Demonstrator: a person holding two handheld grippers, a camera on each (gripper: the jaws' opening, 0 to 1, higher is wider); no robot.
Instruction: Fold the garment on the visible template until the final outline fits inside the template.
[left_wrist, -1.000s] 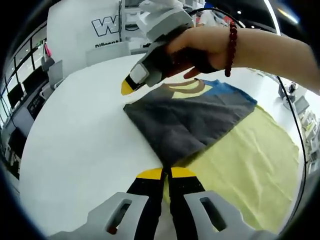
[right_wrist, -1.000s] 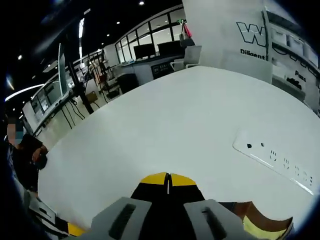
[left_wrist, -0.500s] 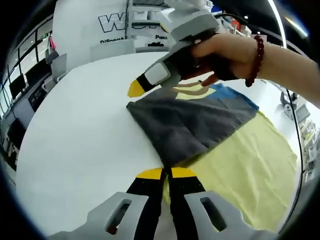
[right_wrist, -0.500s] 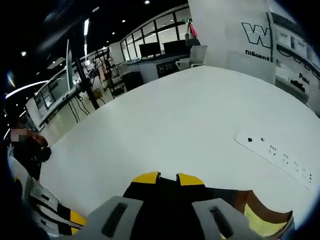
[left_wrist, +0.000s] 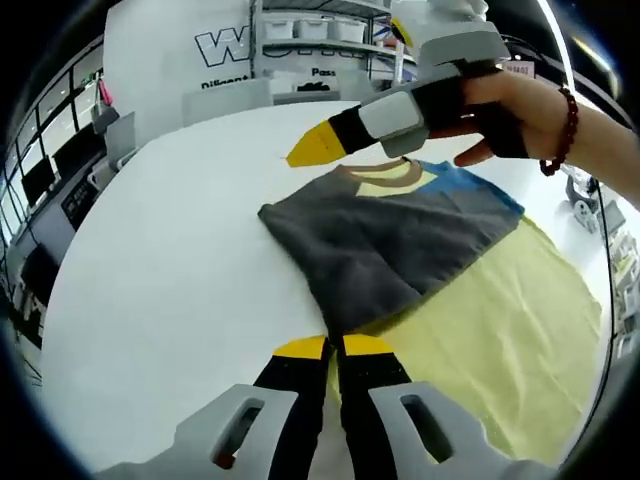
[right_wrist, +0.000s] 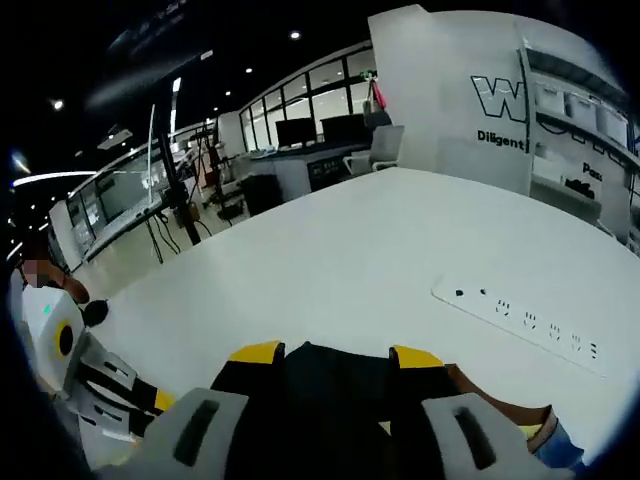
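Observation:
A dark grey garment (left_wrist: 385, 245), folded, with a brown and yellow collar (left_wrist: 385, 175) and a blue patch, lies partly on the yellow template (left_wrist: 500, 340). My left gripper (left_wrist: 334, 347) is shut on the garment's near corner, low over the white table (left_wrist: 170, 280). A hand holds my right gripper (left_wrist: 316, 148) above the garment's far edge, clear of the cloth. In the right gripper view that gripper (right_wrist: 336, 353) stands open, with the collar (right_wrist: 500, 408) just below and to the right of its jaws.
A white power strip (right_wrist: 520, 318) lies on the table beyond the right gripper. Chairs and desks with monitors (right_wrist: 300, 130) stand past the table's far edge. A person sits at the far left of the right gripper view.
My right gripper has opened, let go of the garment's far edge, and lifted up and to the right. The left gripper stays shut on the near corner.

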